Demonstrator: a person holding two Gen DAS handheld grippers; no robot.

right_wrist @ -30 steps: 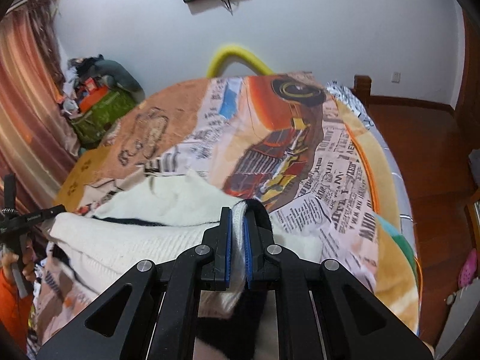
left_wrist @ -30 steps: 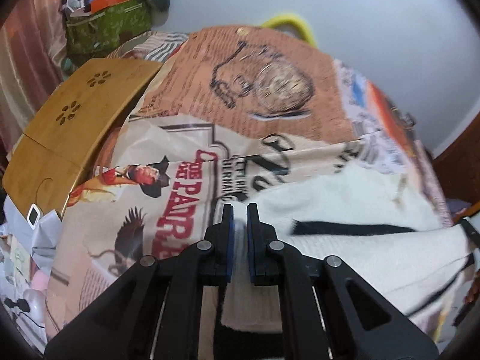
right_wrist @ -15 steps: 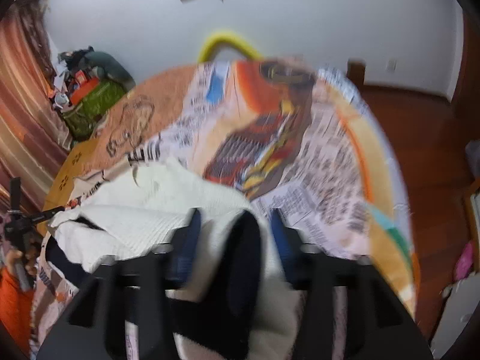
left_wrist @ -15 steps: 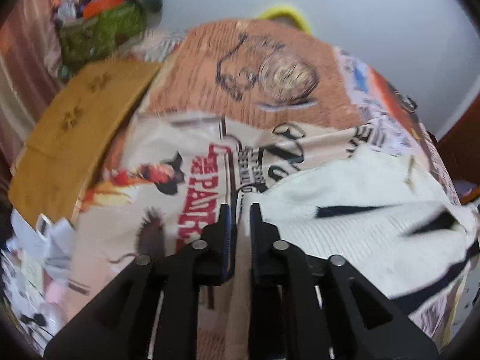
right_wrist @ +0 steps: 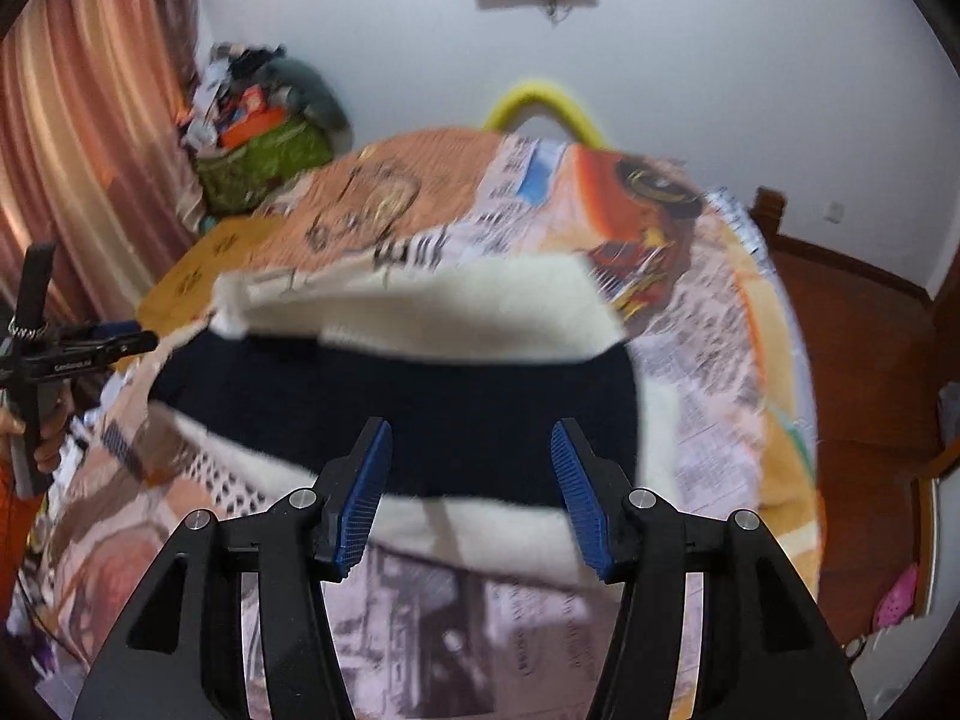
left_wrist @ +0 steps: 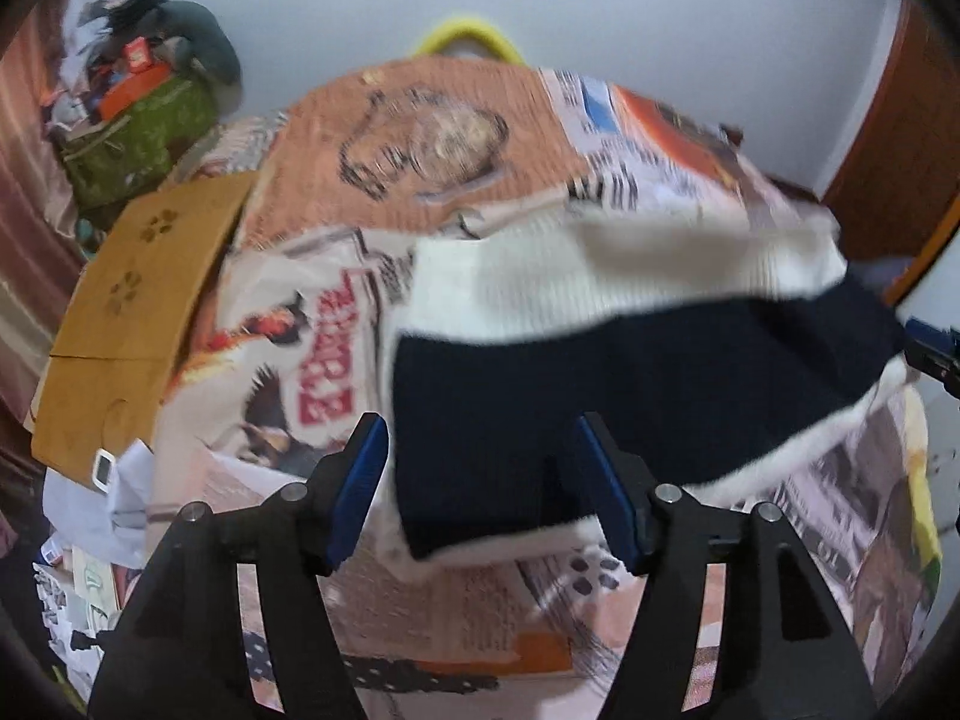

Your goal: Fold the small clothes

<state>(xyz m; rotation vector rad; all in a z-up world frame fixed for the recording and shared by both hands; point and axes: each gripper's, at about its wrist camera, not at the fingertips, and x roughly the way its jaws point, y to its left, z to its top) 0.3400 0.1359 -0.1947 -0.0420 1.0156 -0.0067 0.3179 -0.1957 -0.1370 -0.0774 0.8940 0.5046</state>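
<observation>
Spreading wide over a printed bedspread (left_wrist: pixel 312 312), the left gripper (left_wrist: pixel 480 480) has just been opening its blue-padded jaws, which now stand apart and grip nothing. The right gripper (right_wrist: pixel 471 480) likewise stands parted and empty after opening. Just beyond both lies the cream-and-navy knit sweater (right_wrist: pixel 420 384), folded on the bedspread. A wooden lap desk (left_wrist: pixel 138 300) sits at the bed's left edge; farther back, a green bag (right_wrist: pixel 264 162) rests against the white wall (right_wrist: pixel 690 60).
</observation>
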